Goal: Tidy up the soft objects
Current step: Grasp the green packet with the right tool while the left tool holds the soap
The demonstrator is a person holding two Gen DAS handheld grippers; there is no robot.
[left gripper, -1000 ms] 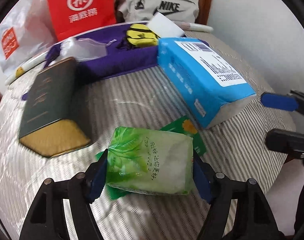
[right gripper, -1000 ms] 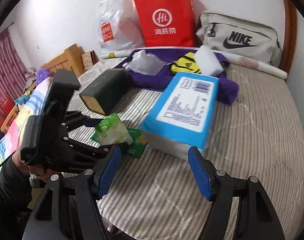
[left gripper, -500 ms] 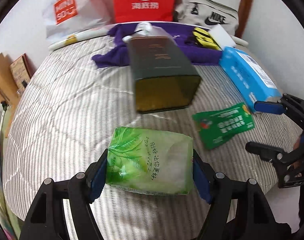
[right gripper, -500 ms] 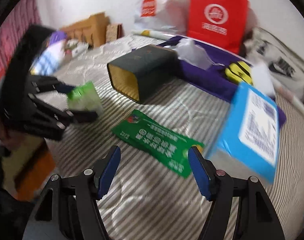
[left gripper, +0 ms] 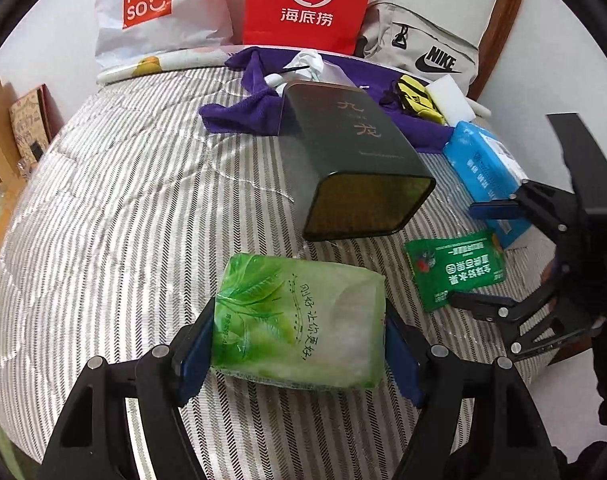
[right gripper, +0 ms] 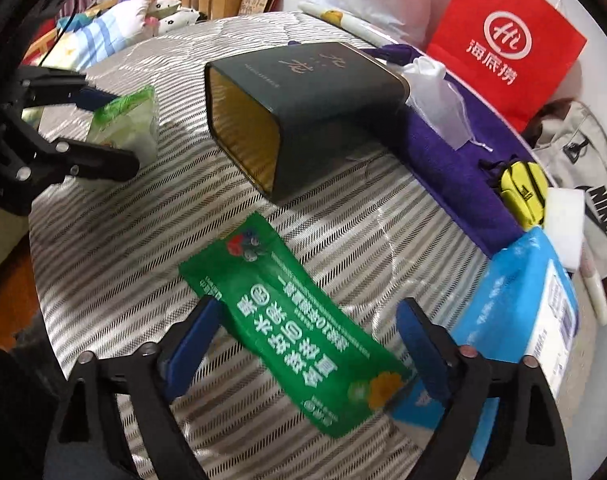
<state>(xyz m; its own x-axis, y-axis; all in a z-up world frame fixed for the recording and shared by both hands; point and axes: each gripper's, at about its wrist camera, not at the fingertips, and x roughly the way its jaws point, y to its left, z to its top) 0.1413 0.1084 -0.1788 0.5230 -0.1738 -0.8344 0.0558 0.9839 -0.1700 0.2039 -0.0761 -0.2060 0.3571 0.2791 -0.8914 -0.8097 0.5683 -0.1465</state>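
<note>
My left gripper [left gripper: 299, 348] is shut on a light green tissue pack [left gripper: 299, 320] and holds it above the striped bed [left gripper: 123, 200]; the pack also shows in the right wrist view [right gripper: 127, 124]. My right gripper [right gripper: 303, 344] is open, its fingers astride a flat dark green sachet [right gripper: 291, 312] lying on the bed. The sachet also shows in the left wrist view [left gripper: 455, 268], between the right gripper's fingers [left gripper: 491, 212]. A dark green box [left gripper: 355, 156] lies on its side, its open end toward me.
A blue tissue pack [right gripper: 527, 316] lies right of the sachet. A purple cloth [left gripper: 243, 112], a yellow pouch [right gripper: 523, 192] and a white sponge [right gripper: 563, 220] lie behind. A red bag [left gripper: 307, 4], a Miniso bag [left gripper: 151, 8] and a Nike bag [left gripper: 423, 48] line the wall.
My left gripper has carried the tissue pack leftward, away from the blue pack and off the sachet. My right gripper has moved down over the sachet, still open.
</note>
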